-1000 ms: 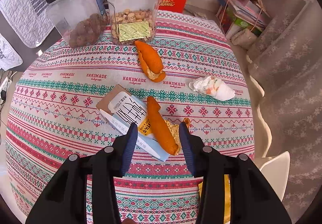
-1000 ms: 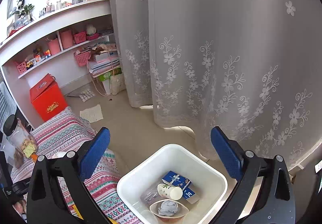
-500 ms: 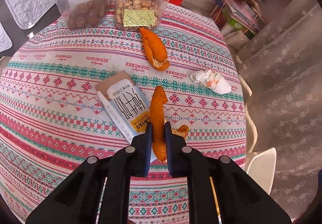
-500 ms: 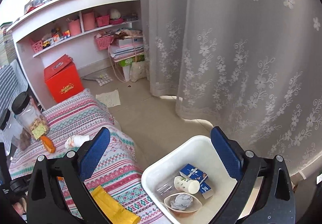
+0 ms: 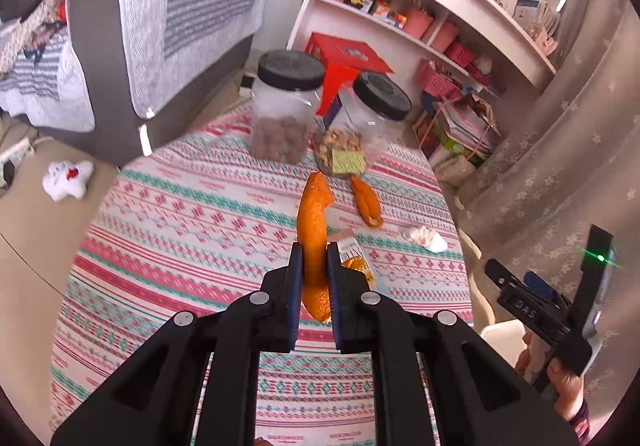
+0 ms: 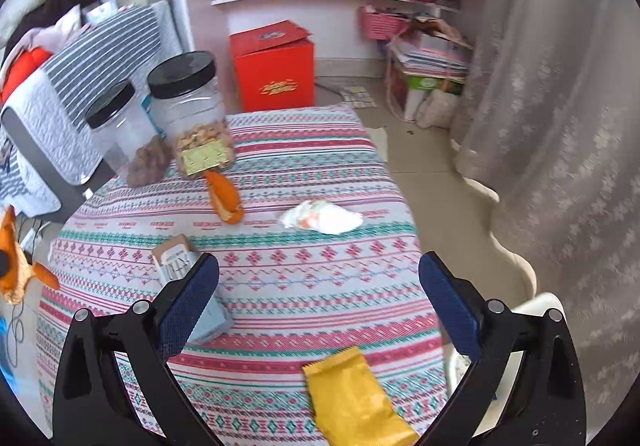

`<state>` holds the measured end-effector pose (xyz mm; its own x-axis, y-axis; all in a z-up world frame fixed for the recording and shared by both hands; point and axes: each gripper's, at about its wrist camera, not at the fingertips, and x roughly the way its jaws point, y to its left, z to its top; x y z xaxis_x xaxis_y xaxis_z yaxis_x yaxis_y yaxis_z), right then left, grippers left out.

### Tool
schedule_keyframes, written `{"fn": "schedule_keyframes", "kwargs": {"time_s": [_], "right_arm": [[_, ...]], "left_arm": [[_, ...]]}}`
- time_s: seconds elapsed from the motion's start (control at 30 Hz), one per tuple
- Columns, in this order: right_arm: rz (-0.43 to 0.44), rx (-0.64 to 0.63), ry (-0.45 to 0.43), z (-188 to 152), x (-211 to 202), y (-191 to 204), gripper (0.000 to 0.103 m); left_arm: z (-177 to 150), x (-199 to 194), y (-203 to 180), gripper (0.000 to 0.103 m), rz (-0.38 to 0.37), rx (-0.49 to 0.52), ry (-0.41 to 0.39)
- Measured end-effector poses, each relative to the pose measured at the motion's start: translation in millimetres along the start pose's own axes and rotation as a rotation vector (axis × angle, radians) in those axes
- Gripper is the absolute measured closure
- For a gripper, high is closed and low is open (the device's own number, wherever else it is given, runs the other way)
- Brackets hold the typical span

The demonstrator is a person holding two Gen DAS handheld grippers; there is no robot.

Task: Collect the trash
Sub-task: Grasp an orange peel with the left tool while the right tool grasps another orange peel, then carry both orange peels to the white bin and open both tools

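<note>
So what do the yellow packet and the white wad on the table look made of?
The yellow packet looks like matte plastic or foil film, given its serrated sealed edge. The white wad looks like soft tissue paper, crumpled and orange-stained.

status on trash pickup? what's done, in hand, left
Done: nothing checkable; no bin contents show in either current view. In hand: left gripper has its jaws shut on an orange peel, lifted off the table. Right gripper is open and empty. Left on the table: second peel, crumpled tissue, carton, yellow wrapper.
</note>
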<state>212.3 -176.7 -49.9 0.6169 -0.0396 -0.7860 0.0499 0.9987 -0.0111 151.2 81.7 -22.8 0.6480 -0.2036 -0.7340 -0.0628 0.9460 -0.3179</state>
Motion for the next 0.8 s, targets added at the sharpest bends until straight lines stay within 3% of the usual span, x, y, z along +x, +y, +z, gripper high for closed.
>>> {"fn": "schedule_keyframes", "kwargs": {"time_s": [0.2,0.33,0.5,0.6,0.67,0.8], "right_arm": [[0.11,-0.135,0.047,30,66,68,0.009],[0.164,-0.095,0.133,40,119,82,0.025],[0.209,-0.028,0.146,40,155,80,0.031],[0.212,-0.032,0.154,39,168,82,0.042],[0.217,-0.045,0.185,37,177,84,0.06],[0.224,-0.052,0.196,34,181,83,0.075]], "left_arm": [[10,-20,20,0.091,0.015,0.021,-0.057],[10,-21,32,0.091,0.012,0.015,-0.051],[6,-20,42,0.091,0.025,0.018,-0.04],[2,-17,44,0.091,0.041,0.024,-0.031],[0,-15,47,0.091,0.051,0.022,-0.024],[-2,-13,52,0.091,0.063,0.017,-0.016]]}}
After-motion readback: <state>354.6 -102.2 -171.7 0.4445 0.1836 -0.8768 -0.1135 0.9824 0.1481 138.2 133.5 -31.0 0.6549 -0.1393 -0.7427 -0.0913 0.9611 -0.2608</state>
